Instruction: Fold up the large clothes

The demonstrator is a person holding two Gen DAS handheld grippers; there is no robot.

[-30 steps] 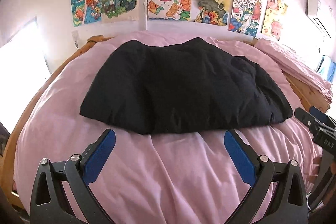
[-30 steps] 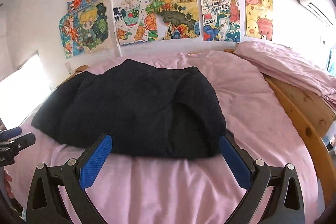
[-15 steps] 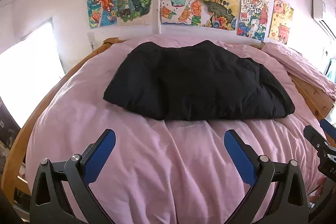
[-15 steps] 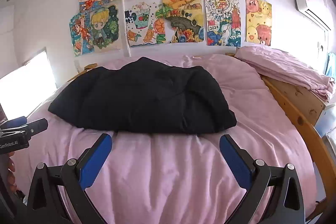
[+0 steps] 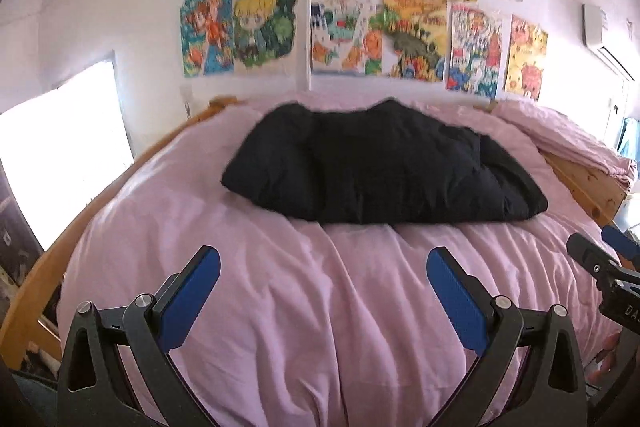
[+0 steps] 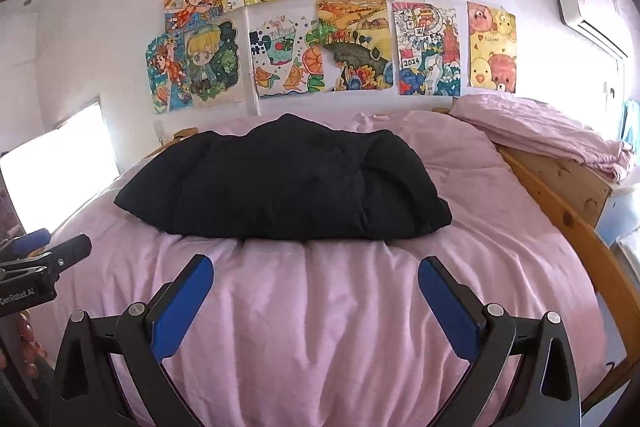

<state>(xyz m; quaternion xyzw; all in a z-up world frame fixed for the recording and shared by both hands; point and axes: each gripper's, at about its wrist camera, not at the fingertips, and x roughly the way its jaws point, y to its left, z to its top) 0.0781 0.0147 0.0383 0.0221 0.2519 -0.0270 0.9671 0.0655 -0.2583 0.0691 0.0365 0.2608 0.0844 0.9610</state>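
the black garment (image 5: 384, 163) lay folded into a thick, puffy bundle across the far half of the pink sheet (image 5: 320, 307), its near edge fairly straight and its top edge lumpy under the drawings (image 6: 340, 27) on the wall. i had my left claw (image 5: 323, 291) spread wide and holding nothing, short of the bundle with bare sheet showing between its blue pads (image 5: 188, 299). my right claw (image 6: 316, 301) was just as wide, empty, and clear of the garment's near edge.
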